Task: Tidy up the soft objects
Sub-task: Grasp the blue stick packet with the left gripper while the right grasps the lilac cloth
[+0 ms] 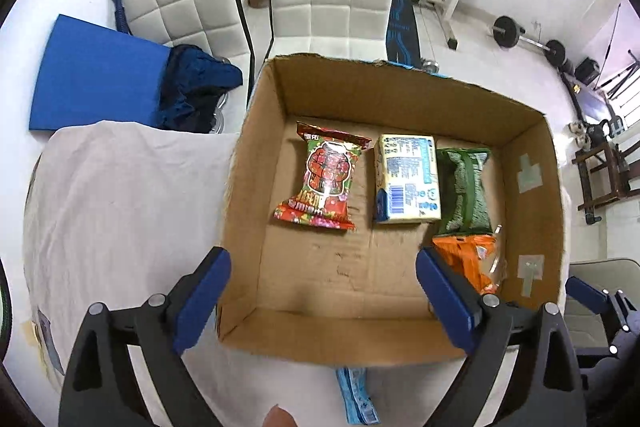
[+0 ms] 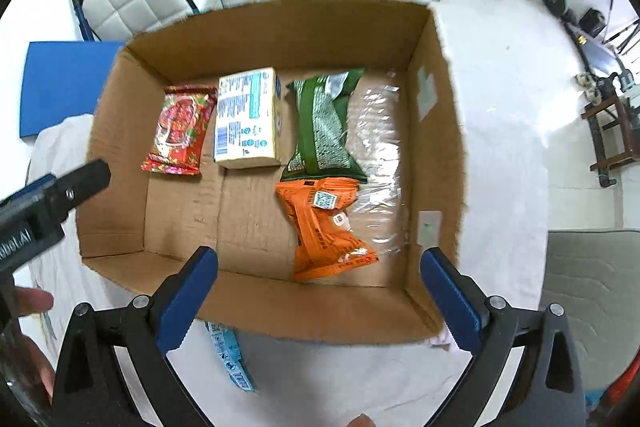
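Hovering over the cardboard box, the left gripper and right gripper both stand spread wide with nothing between their pads. Inside, along the box's far wall, lie a red snack packet, a pale tissue pack and a green packet, with an orange packet and a clear plastic bag toward the right wall; a blue packet lies on the white cloth just outside the box's near wall. All look light, crinkly and slippery, so probably best pinched across the puffed middle or a sealed end.
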Demonstrator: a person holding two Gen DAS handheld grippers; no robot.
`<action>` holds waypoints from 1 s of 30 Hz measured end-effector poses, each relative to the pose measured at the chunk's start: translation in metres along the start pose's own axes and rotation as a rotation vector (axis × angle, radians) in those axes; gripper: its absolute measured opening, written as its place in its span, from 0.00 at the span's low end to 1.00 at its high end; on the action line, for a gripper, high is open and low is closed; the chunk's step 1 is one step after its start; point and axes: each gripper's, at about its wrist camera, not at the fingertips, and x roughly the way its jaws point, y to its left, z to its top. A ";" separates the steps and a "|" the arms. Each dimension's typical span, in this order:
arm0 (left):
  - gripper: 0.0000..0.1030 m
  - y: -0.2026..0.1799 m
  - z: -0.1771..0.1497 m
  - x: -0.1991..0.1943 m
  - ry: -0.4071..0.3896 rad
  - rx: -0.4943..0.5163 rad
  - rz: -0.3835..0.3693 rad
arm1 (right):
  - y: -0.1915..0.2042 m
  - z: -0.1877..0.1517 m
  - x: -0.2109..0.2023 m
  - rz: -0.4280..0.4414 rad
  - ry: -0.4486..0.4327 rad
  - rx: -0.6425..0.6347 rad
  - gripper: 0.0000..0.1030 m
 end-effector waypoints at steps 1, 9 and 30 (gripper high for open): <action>0.92 -0.001 -0.005 -0.006 -0.008 0.000 -0.002 | -0.001 -0.004 -0.005 -0.001 -0.013 -0.001 1.00; 0.92 -0.007 -0.037 -0.063 -0.117 0.003 0.000 | -0.003 -0.032 -0.068 -0.039 -0.150 -0.016 1.00; 0.92 -0.019 -0.093 -0.061 -0.061 -0.081 0.068 | -0.089 -0.073 -0.062 -0.010 -0.046 0.171 1.00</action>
